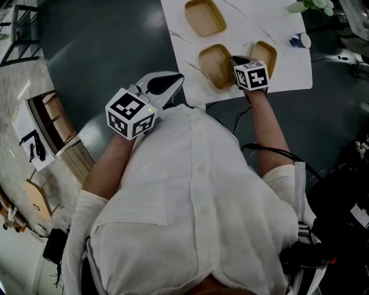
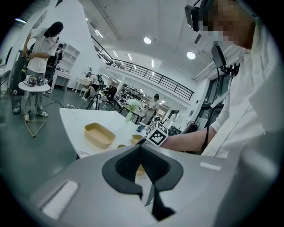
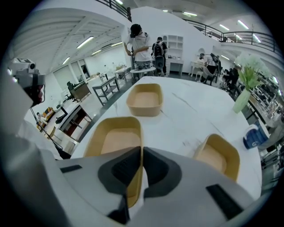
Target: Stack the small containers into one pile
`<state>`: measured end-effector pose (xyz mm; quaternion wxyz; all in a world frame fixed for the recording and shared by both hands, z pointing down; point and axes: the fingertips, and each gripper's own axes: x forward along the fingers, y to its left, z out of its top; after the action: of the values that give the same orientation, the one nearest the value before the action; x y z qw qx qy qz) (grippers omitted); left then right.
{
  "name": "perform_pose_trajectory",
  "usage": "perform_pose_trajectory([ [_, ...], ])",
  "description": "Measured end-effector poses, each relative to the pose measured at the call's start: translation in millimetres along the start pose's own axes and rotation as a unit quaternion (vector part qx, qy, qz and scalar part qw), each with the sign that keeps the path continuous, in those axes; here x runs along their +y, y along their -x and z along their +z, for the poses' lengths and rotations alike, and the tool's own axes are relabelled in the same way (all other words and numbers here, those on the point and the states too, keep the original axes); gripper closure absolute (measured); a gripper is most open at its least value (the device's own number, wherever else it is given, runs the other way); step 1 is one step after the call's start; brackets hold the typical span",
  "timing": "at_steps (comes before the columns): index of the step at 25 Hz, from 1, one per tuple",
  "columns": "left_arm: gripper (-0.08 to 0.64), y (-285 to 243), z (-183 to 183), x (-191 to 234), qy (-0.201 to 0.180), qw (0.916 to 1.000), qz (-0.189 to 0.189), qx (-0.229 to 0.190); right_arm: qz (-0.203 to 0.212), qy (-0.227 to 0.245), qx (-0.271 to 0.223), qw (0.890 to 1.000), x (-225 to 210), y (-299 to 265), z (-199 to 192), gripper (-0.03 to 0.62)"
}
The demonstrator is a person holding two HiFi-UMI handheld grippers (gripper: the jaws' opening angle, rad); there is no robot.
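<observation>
The left gripper [image 1: 172, 82], jaws pressed together on nothing, hung off the table [image 1: 259, 26], at its 7 o'clock corner. The right gripper [image 1: 235, 60] pinched the right rim of the near tub [image 1: 214, 66]. A second tub [image 1: 265, 53] lay at its 3 o'clock, a third tub [image 1: 204, 17] at 12, both apart.

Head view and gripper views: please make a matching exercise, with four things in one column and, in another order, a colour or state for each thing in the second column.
Things:
1. left gripper
2. right gripper
3. far container
4. cup

Colours or states:
a. blue
b. shut on the wall of the middle container
c. shut, holding nothing
d. tan, untouched by either gripper

Pairs: 1-c, 2-b, 3-d, 4-a
</observation>
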<state>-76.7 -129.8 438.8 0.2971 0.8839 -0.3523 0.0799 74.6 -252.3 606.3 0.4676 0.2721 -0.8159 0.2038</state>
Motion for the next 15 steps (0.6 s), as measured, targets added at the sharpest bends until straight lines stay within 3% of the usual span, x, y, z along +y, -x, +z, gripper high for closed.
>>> perform_pose_trajectory([
  [15,0.552,-13,5,-23,-0.017,0.9998,-0.008,0.0,0.022,-0.048,-0.069,0.996,3,41,13,0.575],
])
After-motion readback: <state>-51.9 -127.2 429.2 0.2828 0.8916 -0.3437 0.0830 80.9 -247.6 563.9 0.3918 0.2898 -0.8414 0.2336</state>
